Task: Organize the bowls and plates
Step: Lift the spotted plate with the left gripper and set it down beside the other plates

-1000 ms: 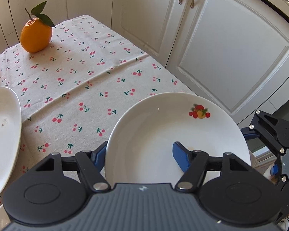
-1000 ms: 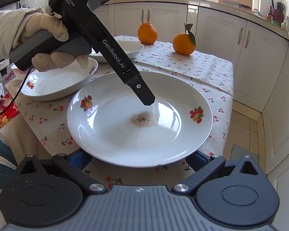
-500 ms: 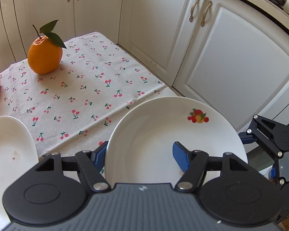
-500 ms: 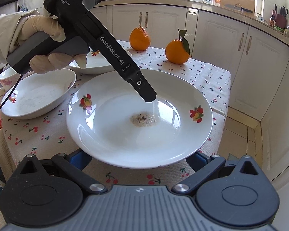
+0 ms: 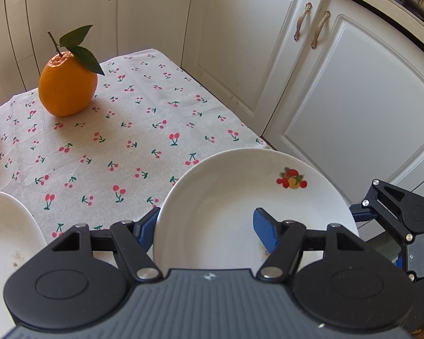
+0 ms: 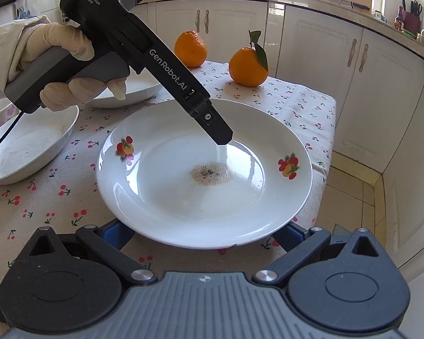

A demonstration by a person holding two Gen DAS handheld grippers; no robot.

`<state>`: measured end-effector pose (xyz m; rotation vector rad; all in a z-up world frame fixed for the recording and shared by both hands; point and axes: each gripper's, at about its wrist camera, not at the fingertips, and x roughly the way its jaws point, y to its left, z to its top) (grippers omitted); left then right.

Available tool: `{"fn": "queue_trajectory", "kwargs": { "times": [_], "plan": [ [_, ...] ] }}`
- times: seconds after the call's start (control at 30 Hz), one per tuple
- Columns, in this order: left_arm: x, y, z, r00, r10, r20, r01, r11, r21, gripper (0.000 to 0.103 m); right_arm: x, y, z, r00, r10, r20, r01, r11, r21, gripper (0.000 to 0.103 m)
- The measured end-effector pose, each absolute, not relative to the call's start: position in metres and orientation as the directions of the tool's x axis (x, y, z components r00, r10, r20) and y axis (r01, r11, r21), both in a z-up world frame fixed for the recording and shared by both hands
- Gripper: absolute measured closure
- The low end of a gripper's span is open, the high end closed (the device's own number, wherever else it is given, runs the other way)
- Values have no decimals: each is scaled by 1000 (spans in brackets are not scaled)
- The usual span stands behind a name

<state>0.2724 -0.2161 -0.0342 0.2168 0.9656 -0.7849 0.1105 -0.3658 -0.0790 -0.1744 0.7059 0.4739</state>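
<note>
White kitchen cabinets are wrapping around the desk, which is wearing a cherry-print cloth. Your left gripper is pinching the rim of the fruit-patterned plate: one blue finger is lying inside the dish, the other is sitting under its edge, so the jaws are closed narrowly on the rim. From the right wrist view, that plate is sitting straight ahead of your right gripper, whose blue fingers are showing at either side below the near rim; those jaws are standing wide, and whether they are touching the plate is unclear. A patch of brown crumbs is lying in the plate's well, just below the left gripper's tip. Beyond the plate, to the left of your right jaws, an oval white dish is resting on the cloth, with another white dish behind your gloved left hand. Farther back, two oranges are standing: a plain orange and a leafed orange.
</note>
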Motion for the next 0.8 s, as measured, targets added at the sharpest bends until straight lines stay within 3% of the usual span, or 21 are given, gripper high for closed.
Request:
{"fn": "queue_trajectory", "kwargs": {
  "times": [0.4, 0.47, 0.67, 0.8],
  "plan": [
    [275, -213, -39, 346, -496, -796, 664, 729, -165, 31, 110, -364, -78, 652, 356, -669, -450, 892, 36, 0],
    [270, -208, -32, 371, -493, -787, 660, 736, -150, 23, 106, -365, -74, 648, 356, -674, -446, 894, 44, 0],
    [247, -187, -1, 443, -502, -743, 641, 757, -130, 12, 78, -359, -58, 654, 333, -680, -422, 906, 37, 0],
    [218, -173, 24, 489, -510, -708, 648, 755, -96, 11, 54, -350, -40, 678, 335, -655, -409, 912, 43, 0]
  ]
}}
